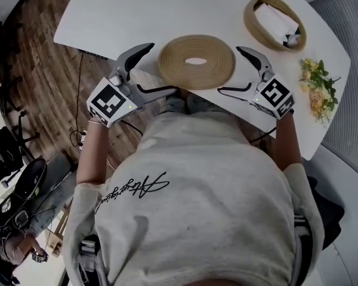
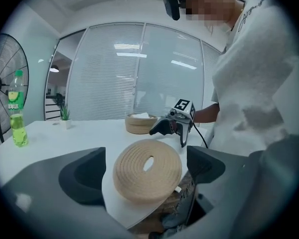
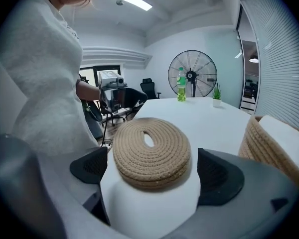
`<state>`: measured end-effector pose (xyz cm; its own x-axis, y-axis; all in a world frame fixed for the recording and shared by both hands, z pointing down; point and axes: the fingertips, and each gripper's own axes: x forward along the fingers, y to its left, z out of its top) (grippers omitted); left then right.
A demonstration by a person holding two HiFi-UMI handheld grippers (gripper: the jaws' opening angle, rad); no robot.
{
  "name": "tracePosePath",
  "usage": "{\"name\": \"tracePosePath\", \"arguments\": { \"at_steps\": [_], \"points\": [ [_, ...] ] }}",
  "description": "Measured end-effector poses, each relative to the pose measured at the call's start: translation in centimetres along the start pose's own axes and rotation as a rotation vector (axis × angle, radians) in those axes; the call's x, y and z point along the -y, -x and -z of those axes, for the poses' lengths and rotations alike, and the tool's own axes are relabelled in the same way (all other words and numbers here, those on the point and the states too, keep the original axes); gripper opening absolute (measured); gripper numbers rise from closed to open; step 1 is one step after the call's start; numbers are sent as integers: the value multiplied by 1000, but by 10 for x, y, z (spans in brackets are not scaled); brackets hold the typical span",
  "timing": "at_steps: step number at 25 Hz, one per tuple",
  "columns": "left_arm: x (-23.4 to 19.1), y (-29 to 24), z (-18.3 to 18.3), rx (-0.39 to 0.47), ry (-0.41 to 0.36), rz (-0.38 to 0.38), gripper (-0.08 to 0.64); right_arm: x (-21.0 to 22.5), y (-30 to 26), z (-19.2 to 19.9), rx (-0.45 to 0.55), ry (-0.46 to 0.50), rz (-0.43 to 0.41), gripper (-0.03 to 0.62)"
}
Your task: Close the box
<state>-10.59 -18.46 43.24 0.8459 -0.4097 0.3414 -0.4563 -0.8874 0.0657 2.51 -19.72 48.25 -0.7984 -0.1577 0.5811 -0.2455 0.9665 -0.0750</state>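
Observation:
A round woven rope lid (image 1: 196,62) with an oval hole in its middle lies flat on the white table (image 1: 137,11), close to its near edge. The matching woven box (image 1: 275,22) stands open at the back right with white cloth inside. My left gripper (image 1: 145,68) is open just left of the lid, not touching it. My right gripper (image 1: 244,70) is open just right of it. The left gripper view has the lid (image 2: 147,170) between the wide jaws, with the other gripper (image 2: 173,124) behind it. In the right gripper view the lid (image 3: 152,152) also lies ahead between the spread jaws, the box (image 3: 275,151) at the right.
A bunch of artificial flowers (image 1: 317,88) lies near the table's right edge. A green bottle (image 2: 17,116) and a small potted plant (image 2: 65,115) stand at the table's far end, with a floor fan (image 3: 192,76) beyond. Chairs and gear stand on the wooden floor at the left.

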Motion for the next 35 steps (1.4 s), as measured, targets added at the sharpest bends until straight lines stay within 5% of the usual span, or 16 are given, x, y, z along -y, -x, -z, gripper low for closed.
{"name": "tracePosePath", "arguments": {
  "at_steps": [14, 26, 35],
  "points": [
    [5, -23, 45, -176, 46, 53, 509, 8, -13, 24, -109, 63, -29, 566],
    [6, -33, 71, -364, -37, 46, 511, 3, -25, 31, -162, 96, -71, 576],
    [4, -37, 76, -385, -9, 33, 511, 3, -30, 29, -139, 136, -43, 584]
  ]
}}
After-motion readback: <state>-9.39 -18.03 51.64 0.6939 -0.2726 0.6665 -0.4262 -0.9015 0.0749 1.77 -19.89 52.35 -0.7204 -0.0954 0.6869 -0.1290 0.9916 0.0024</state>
